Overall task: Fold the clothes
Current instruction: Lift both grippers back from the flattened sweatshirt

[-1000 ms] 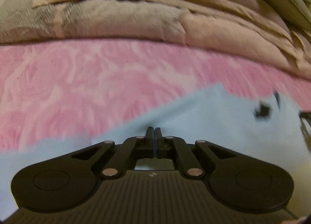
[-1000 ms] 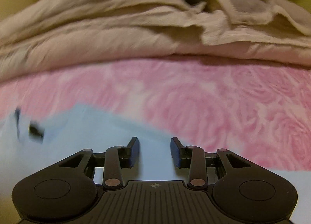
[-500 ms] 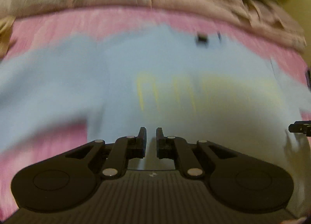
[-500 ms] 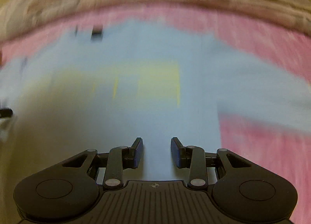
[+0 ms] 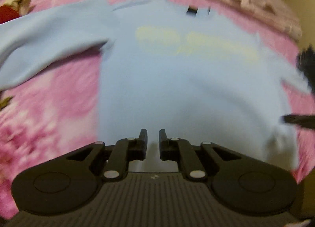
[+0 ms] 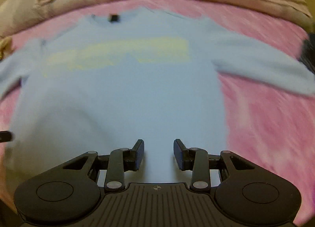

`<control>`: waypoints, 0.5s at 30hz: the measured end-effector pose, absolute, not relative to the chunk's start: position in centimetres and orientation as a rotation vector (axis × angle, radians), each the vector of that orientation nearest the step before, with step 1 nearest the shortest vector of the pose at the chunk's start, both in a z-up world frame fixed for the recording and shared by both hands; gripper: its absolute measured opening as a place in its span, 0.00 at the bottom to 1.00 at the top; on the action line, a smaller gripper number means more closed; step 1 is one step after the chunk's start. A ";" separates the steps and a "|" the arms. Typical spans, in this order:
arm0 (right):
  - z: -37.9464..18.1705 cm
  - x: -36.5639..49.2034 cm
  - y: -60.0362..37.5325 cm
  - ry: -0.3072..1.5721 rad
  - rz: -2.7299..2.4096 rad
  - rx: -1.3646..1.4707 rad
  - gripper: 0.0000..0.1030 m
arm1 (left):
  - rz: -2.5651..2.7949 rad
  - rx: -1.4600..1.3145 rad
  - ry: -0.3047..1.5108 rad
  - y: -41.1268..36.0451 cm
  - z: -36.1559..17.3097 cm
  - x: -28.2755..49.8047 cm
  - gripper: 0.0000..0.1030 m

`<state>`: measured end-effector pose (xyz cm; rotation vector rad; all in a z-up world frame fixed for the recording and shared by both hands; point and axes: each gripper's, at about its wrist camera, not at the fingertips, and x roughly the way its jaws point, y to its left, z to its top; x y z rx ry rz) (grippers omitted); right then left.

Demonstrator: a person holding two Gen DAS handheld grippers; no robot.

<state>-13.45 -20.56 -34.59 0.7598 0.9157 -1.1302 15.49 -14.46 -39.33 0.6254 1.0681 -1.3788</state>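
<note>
Blue sweatshirt (image 6: 122,97) lay spread flat on pink bed (image 6: 265,120), sleeves out sideways, no fold visible. Left gripper (image 5: 153,138) slightly parted, right gripper (image 6: 158,148) wide apart; both empty above hem.

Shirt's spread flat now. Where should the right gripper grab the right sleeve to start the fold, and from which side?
Judging by its pose, take the right sleeve near its outer cuff end. It lies spread sideways off the light blue shirt on the pink sheet, so the cuff edge is free. Bring the right gripper, now open, in from the outer right side, pinch the edge, then carry it inward across the chest.
</note>
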 end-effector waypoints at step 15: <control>-39.1 -19.0 -12.9 1.123 -0.977 0.751 0.71 | -1.198 0.771 1.114 -4.2 -41.0 7.4 0.09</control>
